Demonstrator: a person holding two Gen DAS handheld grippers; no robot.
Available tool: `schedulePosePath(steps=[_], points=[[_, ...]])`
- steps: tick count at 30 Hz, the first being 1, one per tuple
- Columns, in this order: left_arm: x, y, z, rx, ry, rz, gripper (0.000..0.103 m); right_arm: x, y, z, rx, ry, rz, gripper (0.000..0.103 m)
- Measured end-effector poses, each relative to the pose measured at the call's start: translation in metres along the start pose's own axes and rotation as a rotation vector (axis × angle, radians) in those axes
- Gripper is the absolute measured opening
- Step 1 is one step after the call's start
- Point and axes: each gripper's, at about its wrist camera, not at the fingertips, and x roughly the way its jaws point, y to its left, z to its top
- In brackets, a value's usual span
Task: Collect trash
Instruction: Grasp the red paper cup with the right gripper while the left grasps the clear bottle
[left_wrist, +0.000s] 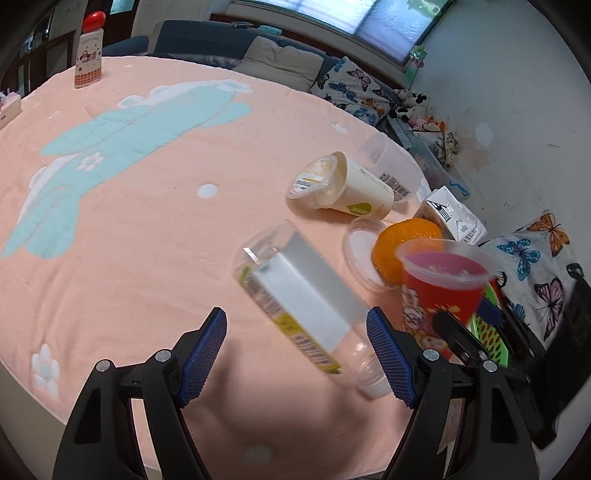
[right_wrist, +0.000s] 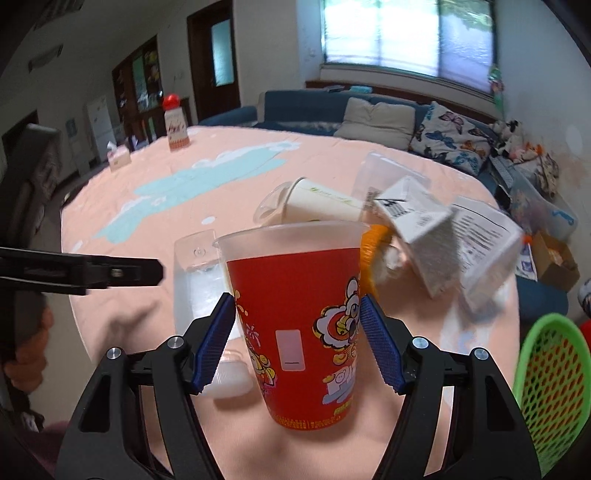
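The left gripper (left_wrist: 295, 354) was spread wide over a lying clear bottle (left_wrist: 299, 306), gripping nothing. Cups (left_wrist: 354, 184), an orange (left_wrist: 402, 240) and a carton (left_wrist: 450, 218) remained, so collection looked barely begun. The right gripper (right_wrist: 297, 339) clasped the red cup (right_wrist: 303, 325). A green basket (right_wrist: 550, 387) waited beyond the table's edge; the table (left_wrist: 147, 221) lay open leftward.

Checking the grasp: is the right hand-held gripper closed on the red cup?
Yes, the right hand-held gripper has both blue pads pressed against the red cup.
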Motion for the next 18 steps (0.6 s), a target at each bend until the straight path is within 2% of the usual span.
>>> schedulePosePath(steps=[9, 18], points=[[0.032, -0.017, 0.010, -0.139, 0.067, 0.054, 0.080, -0.044, -0.026, -0.020, 0.092, -0.080, -0.026, 0.069], [0.062, -0.030, 0.017, -0.216, 0.130, 0.168, 0.081, -0.065, -0.043, -0.035, 0.146, -0.110, -0.060, 0.069]])
